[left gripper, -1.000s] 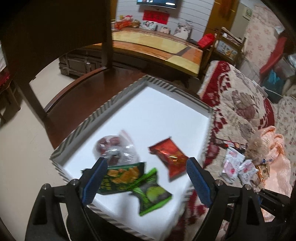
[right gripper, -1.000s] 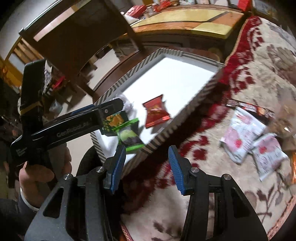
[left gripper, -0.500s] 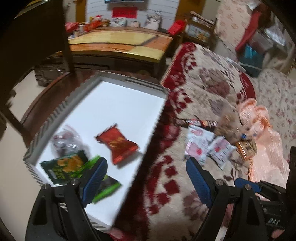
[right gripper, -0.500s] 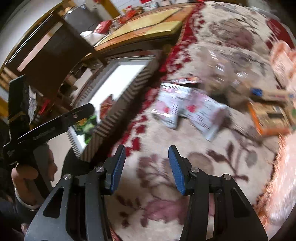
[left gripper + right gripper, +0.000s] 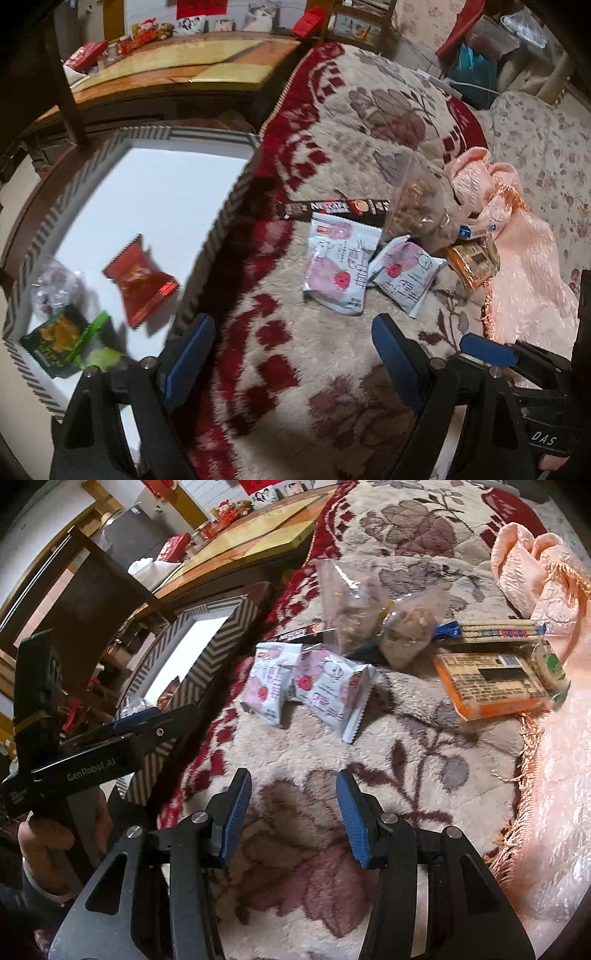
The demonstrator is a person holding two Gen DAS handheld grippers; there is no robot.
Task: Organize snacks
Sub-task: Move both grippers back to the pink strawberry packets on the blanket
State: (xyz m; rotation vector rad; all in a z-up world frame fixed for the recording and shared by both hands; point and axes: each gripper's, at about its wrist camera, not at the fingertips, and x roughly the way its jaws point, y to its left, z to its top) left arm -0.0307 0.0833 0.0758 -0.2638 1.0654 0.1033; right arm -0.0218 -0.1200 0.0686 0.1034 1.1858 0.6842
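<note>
My left gripper [image 5: 291,350] is open and empty above the red-and-cream blanket [image 5: 332,122], just right of the striped box [image 5: 229,206]. In the box lie a red packet [image 5: 138,278], green packets [image 5: 59,341] and a clear bag [image 5: 55,291]. My right gripper [image 5: 293,808] hangs open over the blanket, its jaws moderately apart with nothing between them. Ahead of it lie two pink-white strawberry packets [image 5: 267,681] [image 5: 332,690], an orange packet [image 5: 491,683], a cracker pack [image 5: 498,631] and clear bags of brown snacks [image 5: 406,638]. A Nescafe stick [image 5: 334,208] lies beside them.
A pink satin cloth [image 5: 554,775] covers the blanket's right side. The box sits on a dark wooden chair [image 5: 55,162] at the left. A low wooden table [image 5: 177,70] with small items stands behind. A hand [image 5: 55,834] holds the left gripper.
Both views have swung right, from the striped box to the blanket with its loose snacks. The jaw gaps look the same, and nothing was picked up.
</note>
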